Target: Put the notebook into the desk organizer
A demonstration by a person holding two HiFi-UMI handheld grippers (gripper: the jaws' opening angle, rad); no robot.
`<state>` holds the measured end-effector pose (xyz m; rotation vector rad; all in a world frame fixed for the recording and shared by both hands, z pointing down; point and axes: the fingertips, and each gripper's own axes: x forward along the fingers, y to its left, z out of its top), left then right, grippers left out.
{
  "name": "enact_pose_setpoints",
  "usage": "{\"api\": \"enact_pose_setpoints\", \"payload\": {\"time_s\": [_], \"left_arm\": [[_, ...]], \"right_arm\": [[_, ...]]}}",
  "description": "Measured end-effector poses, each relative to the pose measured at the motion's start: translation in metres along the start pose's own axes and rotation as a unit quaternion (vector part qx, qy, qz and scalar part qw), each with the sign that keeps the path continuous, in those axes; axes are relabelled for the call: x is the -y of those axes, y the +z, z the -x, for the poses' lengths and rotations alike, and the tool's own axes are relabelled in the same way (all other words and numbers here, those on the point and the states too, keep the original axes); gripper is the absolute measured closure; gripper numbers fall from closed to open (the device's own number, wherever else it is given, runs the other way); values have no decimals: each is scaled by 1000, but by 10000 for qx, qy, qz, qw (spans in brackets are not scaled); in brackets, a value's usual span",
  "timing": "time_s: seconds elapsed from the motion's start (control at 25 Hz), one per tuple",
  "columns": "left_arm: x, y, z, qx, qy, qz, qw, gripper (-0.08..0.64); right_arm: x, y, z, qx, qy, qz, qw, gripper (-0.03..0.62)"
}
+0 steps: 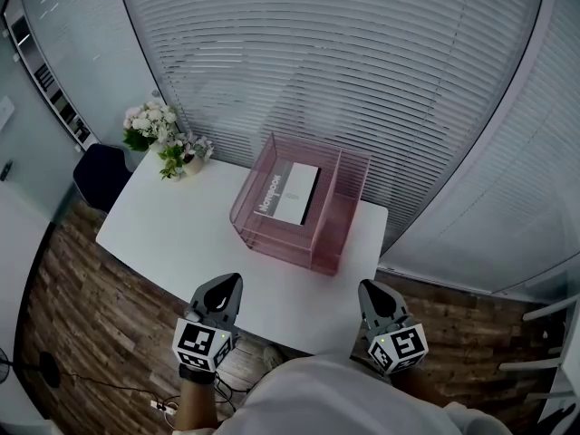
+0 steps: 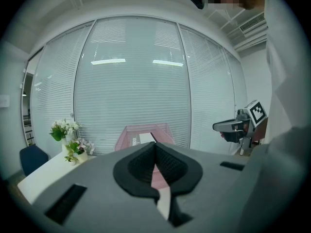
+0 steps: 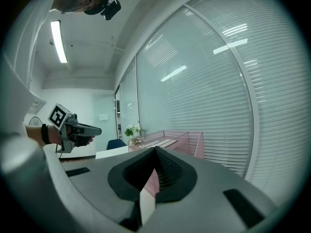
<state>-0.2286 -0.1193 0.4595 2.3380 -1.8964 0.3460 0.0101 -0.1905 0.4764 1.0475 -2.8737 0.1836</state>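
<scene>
Your white table [image 1: 172,234] carries the pink desk organizer [image 1: 340,211] toward its far side, with the notebook [image 1: 288,193] lying in the left-hand section. Your left gripper [image 1: 227,288] and right gripper [image 1: 372,293] sit at the near edge, jaws pressed together, empty.

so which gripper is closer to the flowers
Left. The left gripper hangs over the near edge of the table, on the same side as the flowers. The right gripper is further right, beyond the pink organizer, so farther away.
</scene>
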Motion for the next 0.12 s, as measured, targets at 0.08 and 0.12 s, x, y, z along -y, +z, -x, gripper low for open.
{"api": "enact_pose_setpoints", "payload": {"time_s": [0.08, 0.12], "left_arm": [[0, -2, -3, -14, -15, -7, 10000, 552], [0, -3, -4, -22, -23, -12, 10000, 552]], "right_arm": [[2, -1, -2, 1, 2, 8, 10000, 580], [4, -2, -2, 1, 3, 11, 10000, 580]]}}
